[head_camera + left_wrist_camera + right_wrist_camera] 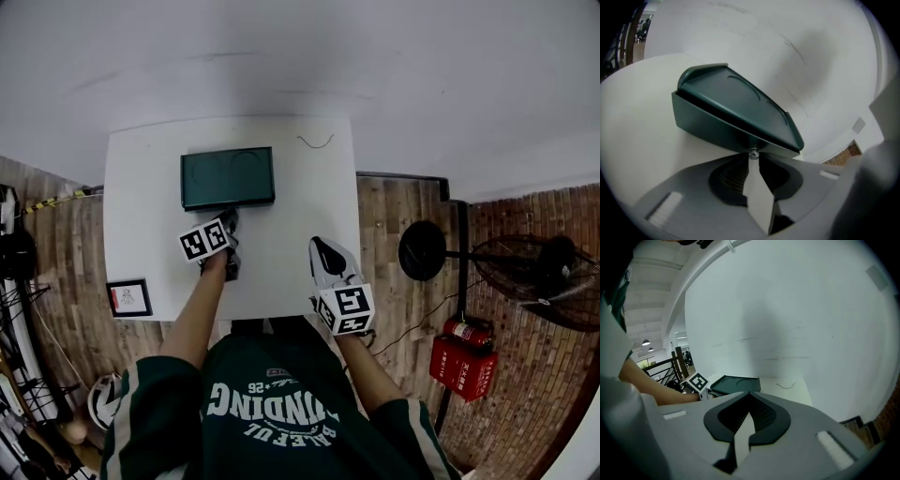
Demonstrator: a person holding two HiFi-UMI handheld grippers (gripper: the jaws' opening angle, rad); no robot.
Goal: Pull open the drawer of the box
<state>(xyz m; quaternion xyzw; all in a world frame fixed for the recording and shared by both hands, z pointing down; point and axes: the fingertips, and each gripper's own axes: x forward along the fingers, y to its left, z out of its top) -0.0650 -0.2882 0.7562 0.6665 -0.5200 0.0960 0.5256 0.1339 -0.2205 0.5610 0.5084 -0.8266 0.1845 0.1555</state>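
A dark green box [228, 178] lies flat toward the back of the white table [281, 225]. In the left gripper view the box [731, 105] fills the middle, and its drawer front faces me, about flush with the body. A small metal knob [753, 153] sticks out of that front. My left gripper [753, 157] has its two tips closed in on the knob from both sides; in the head view it [228, 225] touches the box's near side. The right gripper [322, 251] hovers over the table's front right, jaws together [749, 394] and empty.
A small framed picture [128, 297] rests on the table's front left corner. A thin wire [316, 142] lies near the back edge by the white wall. On the floor to the right stand a fan [548, 272] and a red extinguisher box [463, 361].
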